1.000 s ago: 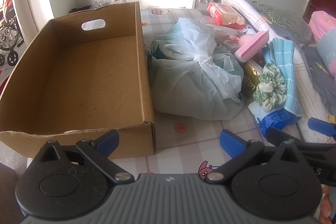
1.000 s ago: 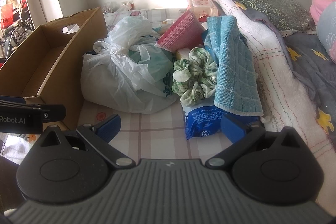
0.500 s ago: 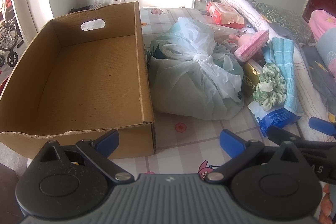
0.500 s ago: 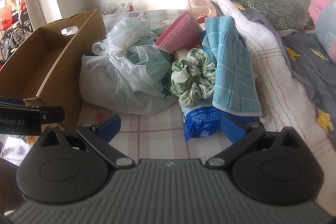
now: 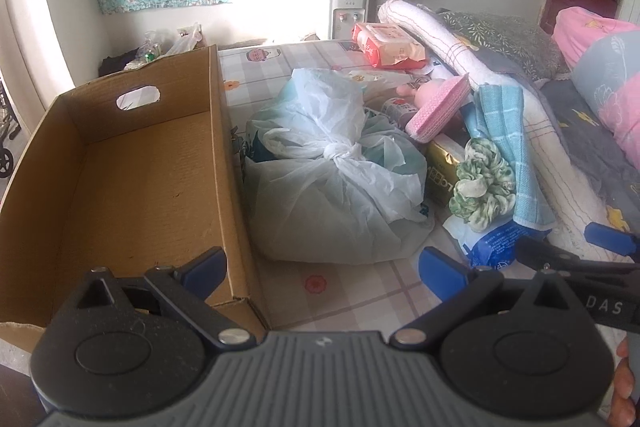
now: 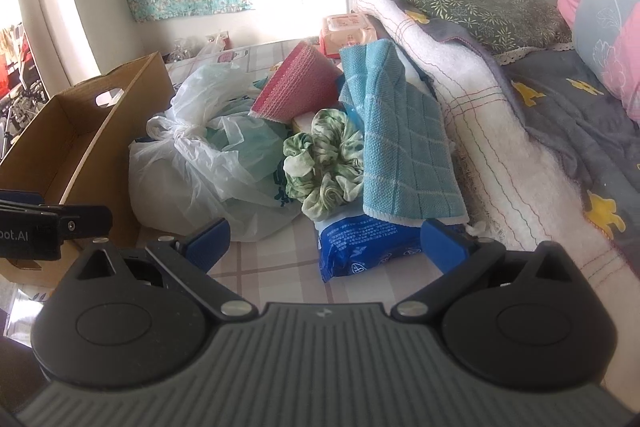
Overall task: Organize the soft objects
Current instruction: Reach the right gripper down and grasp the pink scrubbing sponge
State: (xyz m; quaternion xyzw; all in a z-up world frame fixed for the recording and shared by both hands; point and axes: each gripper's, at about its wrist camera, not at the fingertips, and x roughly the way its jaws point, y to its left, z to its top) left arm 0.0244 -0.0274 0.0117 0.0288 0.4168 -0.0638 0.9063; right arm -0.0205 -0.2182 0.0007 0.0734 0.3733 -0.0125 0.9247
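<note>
Cardboard box (image 5: 132,163) sits at far left on the bed (image 5: 360,291), open top, nothing inside, long axis running away from the camera. Just beside its right wall lies a knotted white plastic bag (image 5: 332,187). Right of the bag, a green scrunchie (image 6: 324,163) rests on a blue wipes packet (image 6: 360,247). A blue checked cloth (image 6: 400,147) drapes over the pile, long axis sloping down toward the camera, lower edge touching the packet. Left tool (image 5: 320,269): jaws wide apart, holding nothing. Right tool (image 6: 322,243): jaws wide apart, holding nothing, near the packet.
</note>
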